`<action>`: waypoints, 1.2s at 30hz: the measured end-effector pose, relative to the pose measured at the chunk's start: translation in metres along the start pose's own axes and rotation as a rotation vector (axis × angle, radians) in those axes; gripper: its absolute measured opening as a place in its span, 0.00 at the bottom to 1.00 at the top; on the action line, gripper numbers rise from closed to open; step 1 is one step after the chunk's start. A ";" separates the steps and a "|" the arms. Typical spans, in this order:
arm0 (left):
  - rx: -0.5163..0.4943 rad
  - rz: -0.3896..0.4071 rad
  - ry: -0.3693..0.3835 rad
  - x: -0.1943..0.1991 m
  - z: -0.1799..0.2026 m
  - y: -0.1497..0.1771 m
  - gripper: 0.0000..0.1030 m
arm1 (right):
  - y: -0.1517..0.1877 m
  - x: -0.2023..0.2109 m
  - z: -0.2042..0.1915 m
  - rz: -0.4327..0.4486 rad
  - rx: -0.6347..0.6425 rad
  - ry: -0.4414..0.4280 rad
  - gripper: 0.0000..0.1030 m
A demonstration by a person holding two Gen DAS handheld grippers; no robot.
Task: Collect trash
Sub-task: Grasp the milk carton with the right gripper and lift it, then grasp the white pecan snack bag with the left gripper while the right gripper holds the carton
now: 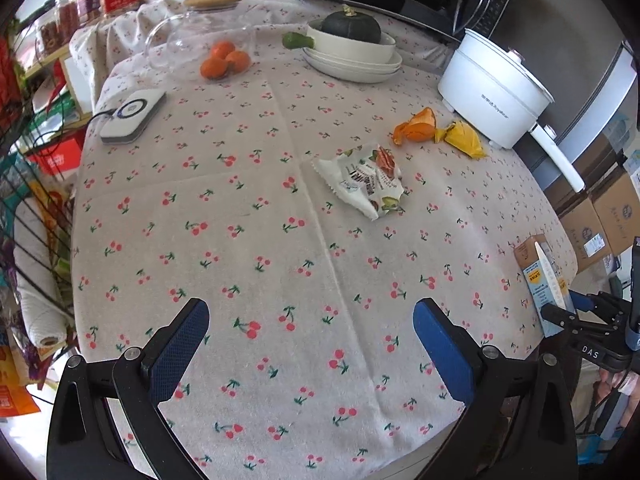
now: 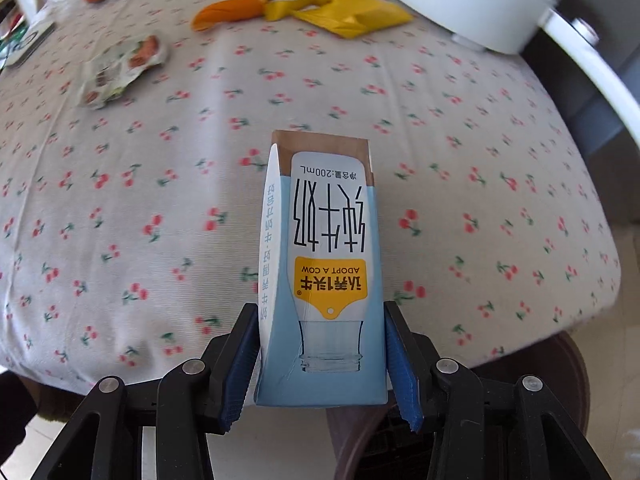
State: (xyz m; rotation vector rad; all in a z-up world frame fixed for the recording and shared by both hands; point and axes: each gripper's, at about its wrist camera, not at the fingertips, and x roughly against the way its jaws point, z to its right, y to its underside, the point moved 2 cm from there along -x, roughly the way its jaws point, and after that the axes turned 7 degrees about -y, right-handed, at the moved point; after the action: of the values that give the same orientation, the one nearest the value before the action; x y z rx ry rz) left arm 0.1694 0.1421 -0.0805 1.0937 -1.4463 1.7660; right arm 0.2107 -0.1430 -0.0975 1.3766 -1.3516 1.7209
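Scene: A round table [image 1: 280, 240] under a cloth printed with cherries carried kitchen things and several pieces of trash.
Right gripper [image 2: 320, 356]: Its jaws were clenched on the lower end of a small blue and white milk carton [image 2: 324, 264], one pad pressing each side. The carton hung upside down just above the near edge of the table.
Left gripper [image 1: 310, 344]: Its jaws stood released and wide apart, with nothing between them, hovering over bare cloth.
Remaining trash: A crumpled snack wrapper [image 1: 366, 180] lay near the middle of the table. An orange peel [image 1: 416, 128] and a yellow wrapper [image 1: 464, 140] lay farther back, just beside a white cooking pot [image 1: 492, 92].
Not trash: Whole oranges [image 1: 224, 62], stacked bowls [image 1: 352, 60] with a dark squash, and a white charger [image 1: 132, 114] sat toward the far side.
Step in hand: Likely carrying the carton off to a bin, which was not in view.
Doing it well: The grip should stay firm but gentle, since a thin carton can buckle or drip. The free gripper looked best placed to reach the snack wrapper next.
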 end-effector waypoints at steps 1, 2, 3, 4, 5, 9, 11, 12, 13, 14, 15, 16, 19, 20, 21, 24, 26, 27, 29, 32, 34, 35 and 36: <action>0.001 0.006 0.004 -0.004 0.003 -0.005 1.00 | 0.000 0.000 0.003 0.002 -0.005 0.001 0.51; 0.008 0.009 0.013 -0.008 0.006 -0.010 1.00 | 0.000 -0.001 0.006 0.003 -0.011 -0.001 0.51; 0.013 0.010 0.019 -0.014 0.009 -0.015 1.00 | 0.001 -0.002 0.007 0.003 -0.017 -0.004 0.51; 0.013 0.016 0.016 -0.019 0.012 -0.020 1.00 | 0.000 -0.002 0.009 0.003 -0.023 -0.009 0.51; 0.000 0.033 0.010 -0.025 0.016 -0.026 1.00 | 0.000 -0.003 0.011 0.006 -0.029 -0.011 0.51; -0.144 0.113 -0.099 -0.043 0.040 -0.051 1.00 | 0.000 -0.001 0.019 0.020 -0.068 -0.020 0.51; -0.231 0.135 -0.114 -0.052 0.055 -0.061 1.00 | -0.003 -0.001 0.022 0.031 -0.065 -0.017 0.51; -0.262 0.138 -0.118 -0.057 0.060 -0.064 1.00 | -0.005 -0.001 0.023 0.037 -0.053 -0.010 0.51; -0.292 0.131 -0.112 -0.063 0.065 -0.068 1.00 | -0.006 -0.003 0.024 0.041 -0.037 -0.002 0.51; -0.322 0.119 -0.102 -0.070 0.069 -0.071 1.00 | -0.007 -0.005 0.024 0.042 -0.022 0.003 0.51; -0.350 0.107 -0.097 -0.076 0.073 -0.074 1.00 | -0.008 -0.008 0.026 0.042 -0.012 0.003 0.52; -0.376 0.092 -0.089 -0.082 0.077 -0.075 1.00 | -0.008 -0.011 0.027 0.043 -0.007 -0.001 0.52; -0.414 0.050 -0.073 -0.098 0.084 -0.079 1.00 | -0.006 -0.017 0.031 0.042 0.005 -0.021 0.56; -0.418 0.043 -0.072 -0.102 0.085 -0.080 0.98 | -0.005 -0.018 0.031 0.045 0.009 -0.028 0.64; -0.421 0.039 -0.073 -0.104 0.085 -0.079 0.96 | -0.004 -0.019 0.031 0.050 0.014 -0.037 0.67; -0.406 0.043 -0.050 -0.107 0.085 -0.075 0.94 | -0.001 -0.020 0.030 0.056 0.028 -0.051 0.67; -0.387 0.050 -0.042 -0.107 0.084 -0.073 0.92 | 0.001 -0.019 0.029 0.059 0.029 -0.060 0.68; -0.379 0.056 -0.040 -0.106 0.083 -0.072 0.91 | 0.002 -0.019 0.030 0.061 0.026 -0.064 0.68; -0.367 0.062 -0.035 -0.104 0.082 -0.069 0.87 | 0.004 -0.019 0.030 0.064 0.020 -0.067 0.70; -0.349 0.067 -0.030 -0.100 0.081 -0.065 0.76 | 0.006 -0.019 0.032 0.065 0.004 -0.070 0.73; -0.336 0.068 -0.031 -0.097 0.079 -0.064 0.70 | 0.007 -0.019 0.034 0.065 -0.009 -0.073 0.73; -0.332 0.068 -0.035 -0.097 0.078 -0.064 0.66 | 0.007 -0.019 0.034 0.066 -0.015 -0.073 0.74; -0.325 0.067 -0.038 -0.095 0.076 -0.064 0.61 | 0.007 -0.019 0.034 0.067 -0.018 -0.071 0.74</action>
State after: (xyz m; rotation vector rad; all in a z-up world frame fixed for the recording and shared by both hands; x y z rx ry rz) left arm 0.2860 0.0870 -0.1286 0.9207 -1.7377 1.4907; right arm 0.2234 -0.1742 -0.1188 1.4094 -1.4642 1.7123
